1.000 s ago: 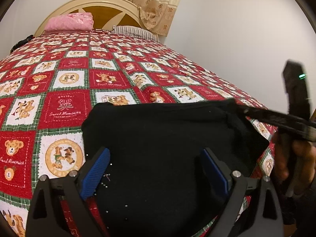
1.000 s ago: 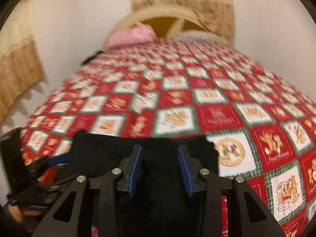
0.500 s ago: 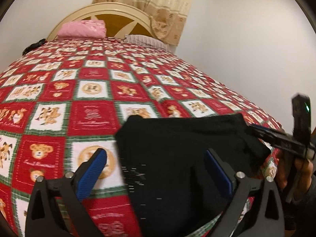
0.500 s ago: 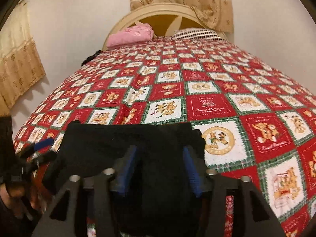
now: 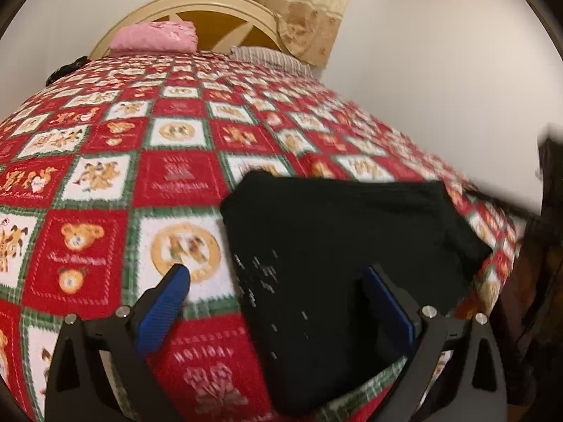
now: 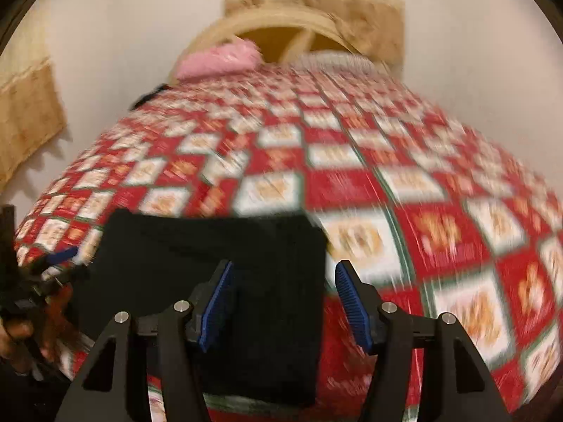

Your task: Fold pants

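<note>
The black pants (image 5: 337, 246) lie folded into a compact rectangle on the near end of the bed; they also show in the right wrist view (image 6: 218, 281). My left gripper (image 5: 278, 292) is open, hovering above the pants' left edge and holding nothing. My right gripper (image 6: 283, 299) is open above the pants' right edge, empty. The left gripper also shows at the left edge of the right wrist view (image 6: 52, 263). The right gripper is a dark blur at the right edge of the left wrist view (image 5: 549, 211).
The bed carries a red, white and green teddy-bear quilt (image 5: 176, 176). A pink pillow (image 5: 155, 37) and a striped pillow (image 5: 271, 58) lie by the wooden headboard (image 5: 211, 10). A white wall (image 5: 440, 70) runs along the bed's right side. Curtains (image 6: 28, 112) hang at left.
My right gripper has opened wider and let go of the pants, and moved right. My left gripper has shifted left, so the pants sit further right in its view.
</note>
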